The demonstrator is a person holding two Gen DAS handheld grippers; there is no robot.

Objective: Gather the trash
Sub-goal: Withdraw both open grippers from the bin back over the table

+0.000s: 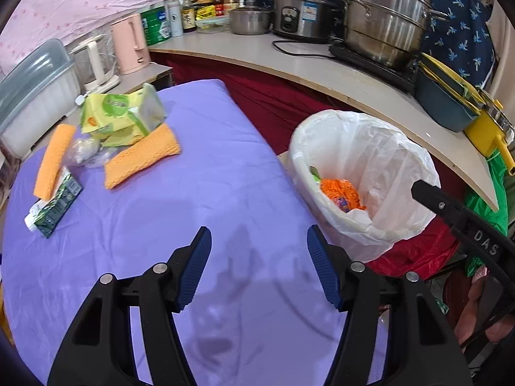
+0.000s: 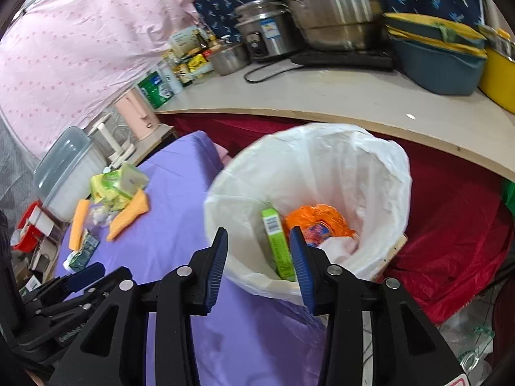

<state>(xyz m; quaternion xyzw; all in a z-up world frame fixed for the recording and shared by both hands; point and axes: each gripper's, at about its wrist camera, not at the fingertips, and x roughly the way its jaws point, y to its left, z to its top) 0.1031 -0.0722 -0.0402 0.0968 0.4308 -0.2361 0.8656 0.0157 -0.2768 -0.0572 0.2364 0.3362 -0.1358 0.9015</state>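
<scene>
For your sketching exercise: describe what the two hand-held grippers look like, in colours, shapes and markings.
The left hand-held gripper and the right hand-held gripper match: black plastic arms with triangular cut-outs, round silver rivets, and ribbed blue pads on the fingers. White letters "DAS" mark the right one's arm, seen from the left wrist. No cables or sleeves show.

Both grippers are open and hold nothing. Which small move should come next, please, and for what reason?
Probably the left gripper should move forward-left to the pile: the green carton, orange cloths and yellow packet lie on the purple cloth. The bin already holds an orange wrapper and green box, and the right gripper hangs open over it.
</scene>
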